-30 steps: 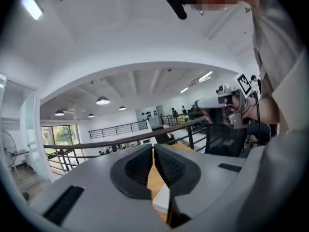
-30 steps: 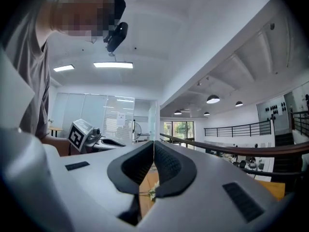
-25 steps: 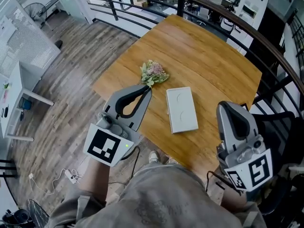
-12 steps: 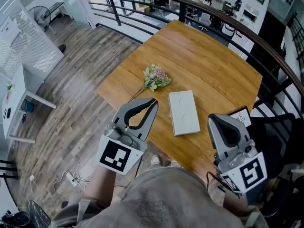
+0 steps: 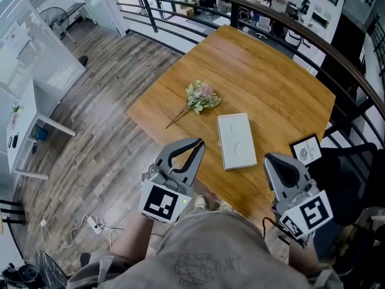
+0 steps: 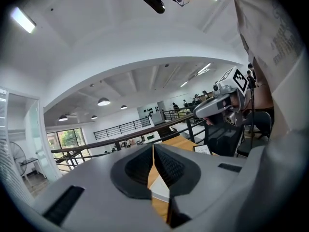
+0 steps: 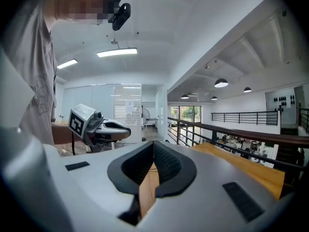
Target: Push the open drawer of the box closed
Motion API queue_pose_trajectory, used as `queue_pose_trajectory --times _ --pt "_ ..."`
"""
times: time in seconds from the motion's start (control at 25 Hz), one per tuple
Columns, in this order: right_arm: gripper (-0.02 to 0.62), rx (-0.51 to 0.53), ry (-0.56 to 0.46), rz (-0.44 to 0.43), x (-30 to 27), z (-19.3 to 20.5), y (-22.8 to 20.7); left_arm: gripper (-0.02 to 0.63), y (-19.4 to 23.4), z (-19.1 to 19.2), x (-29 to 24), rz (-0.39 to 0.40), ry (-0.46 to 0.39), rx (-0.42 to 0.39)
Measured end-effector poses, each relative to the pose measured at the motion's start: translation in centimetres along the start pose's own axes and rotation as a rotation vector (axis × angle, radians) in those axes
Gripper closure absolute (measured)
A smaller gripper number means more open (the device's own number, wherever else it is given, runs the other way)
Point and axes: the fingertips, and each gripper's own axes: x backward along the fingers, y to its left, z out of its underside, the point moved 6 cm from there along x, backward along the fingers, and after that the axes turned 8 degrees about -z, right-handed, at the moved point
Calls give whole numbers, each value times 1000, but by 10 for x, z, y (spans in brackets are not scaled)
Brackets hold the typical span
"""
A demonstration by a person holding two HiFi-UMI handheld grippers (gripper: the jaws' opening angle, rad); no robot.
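- Wooden table [image 5: 271, 83] carries the white box [image 5: 236, 140] toward its near edge.
- Left gripper [image 5: 199, 142] and right gripper [image 5: 274, 159] hang short of it, both pinched together and empty.
- Pushed unbraced, the box may slide instead of closing.

Table: wooden table [image 5: 274, 71] with a plank top, seen from above.
Box: a flat white box [image 5: 236, 141] lies on the top near the front edge, two shallow curved marks on its upper face.
Flowers: a small bouquet [image 5: 200, 96] lies left of the white box, apart from it, stem towards the table's left edge.
Card: a small framed card [image 5: 305, 150] sits at the right edge.
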Motion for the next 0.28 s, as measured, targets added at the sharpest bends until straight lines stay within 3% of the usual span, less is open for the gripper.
queue_pose_trajectory --times 0.28 --pt "565 -16 -7 -15 0 0 -3 581 -9 4 6 8 18 14"
